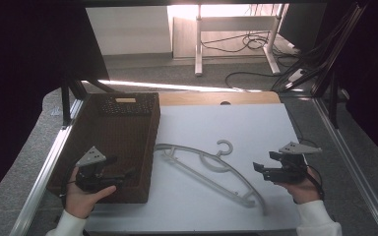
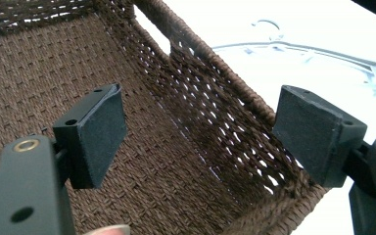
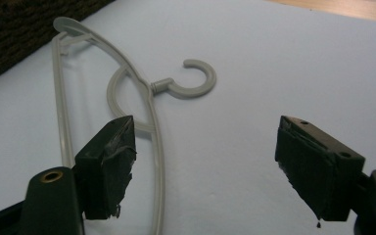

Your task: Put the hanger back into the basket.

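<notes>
A pale grey plastic hanger [image 1: 211,169] lies flat on the white table [image 1: 256,128], its hook pointing to the far side. A dark brown woven basket [image 1: 118,142] stands at the left with nothing in it. My left gripper [image 1: 122,169] hovers over the basket's near end, open. In the left gripper view the jaws [image 2: 200,132] frame the basket's right wall [image 2: 215,93], and the hanger [image 2: 323,54] lies beyond. My right gripper [image 1: 262,168] is open just right of the hanger's near arm. In the right gripper view it [image 3: 205,156] holds nothing, and the hanger [image 3: 154,117] runs under the left jaw.
Metal frame rails [image 1: 44,172] run along both sides of the table. A wooden strip [image 1: 216,98] borders its far edge. Beyond it, on the floor, are a desk's white legs [image 1: 198,44] and loose cables [image 1: 256,42].
</notes>
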